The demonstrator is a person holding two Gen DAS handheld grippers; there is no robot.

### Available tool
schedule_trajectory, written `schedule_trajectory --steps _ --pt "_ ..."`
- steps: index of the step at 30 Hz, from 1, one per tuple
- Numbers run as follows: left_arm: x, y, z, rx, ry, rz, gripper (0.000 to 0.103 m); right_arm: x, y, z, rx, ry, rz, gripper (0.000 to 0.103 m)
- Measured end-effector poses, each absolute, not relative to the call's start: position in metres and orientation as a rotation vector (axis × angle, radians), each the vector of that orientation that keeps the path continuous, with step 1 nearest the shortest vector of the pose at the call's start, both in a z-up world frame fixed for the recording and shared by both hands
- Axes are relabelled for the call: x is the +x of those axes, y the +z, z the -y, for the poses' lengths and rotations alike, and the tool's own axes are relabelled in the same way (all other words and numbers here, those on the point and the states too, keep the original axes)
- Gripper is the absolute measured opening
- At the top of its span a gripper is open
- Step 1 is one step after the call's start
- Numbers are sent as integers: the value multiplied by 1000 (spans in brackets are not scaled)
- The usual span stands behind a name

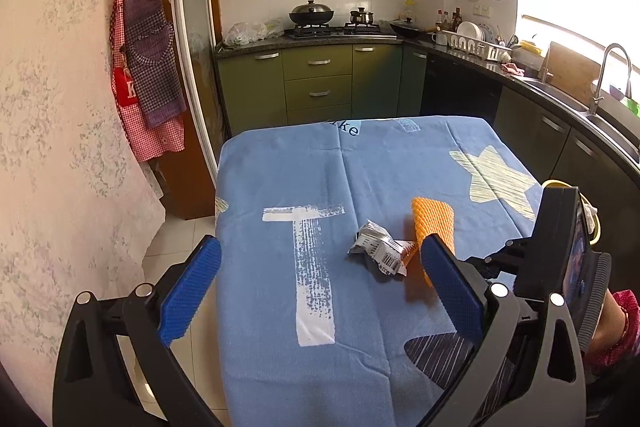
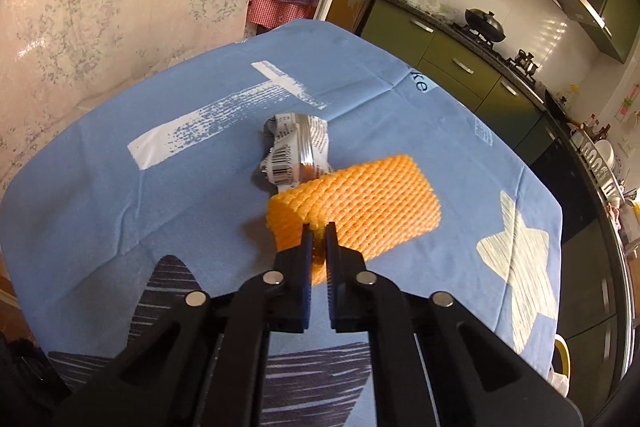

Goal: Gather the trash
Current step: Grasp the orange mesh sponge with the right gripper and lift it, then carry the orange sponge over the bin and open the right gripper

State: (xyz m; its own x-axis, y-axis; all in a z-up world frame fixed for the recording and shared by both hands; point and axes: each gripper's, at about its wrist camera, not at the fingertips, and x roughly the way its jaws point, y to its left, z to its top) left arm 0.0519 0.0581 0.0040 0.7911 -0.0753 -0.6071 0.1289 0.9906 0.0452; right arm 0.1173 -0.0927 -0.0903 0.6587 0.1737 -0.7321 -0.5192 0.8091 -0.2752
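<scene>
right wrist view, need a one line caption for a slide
Right gripper shut on the near edge of an orange foam net, with a crumpled silver wrapper just beyond on the blue tablecloth.

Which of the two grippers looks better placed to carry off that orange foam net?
The right gripper: it is shut on the near edge of the orange foam net. The left gripper is wide open and holds nothing, nearer the crumpled wrapper.

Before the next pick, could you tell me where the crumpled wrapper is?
The wrapper lies mid-tablecloth, between the white T print and the orange foam net, touching the net's far end in the right wrist view.
</scene>
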Motion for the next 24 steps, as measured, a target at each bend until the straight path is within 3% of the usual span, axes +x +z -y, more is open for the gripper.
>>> schedule_trajectory --steps 24 --pt "57 11 -23 151 -163 -643 98 81 -10 243 -157 340 -698 6"
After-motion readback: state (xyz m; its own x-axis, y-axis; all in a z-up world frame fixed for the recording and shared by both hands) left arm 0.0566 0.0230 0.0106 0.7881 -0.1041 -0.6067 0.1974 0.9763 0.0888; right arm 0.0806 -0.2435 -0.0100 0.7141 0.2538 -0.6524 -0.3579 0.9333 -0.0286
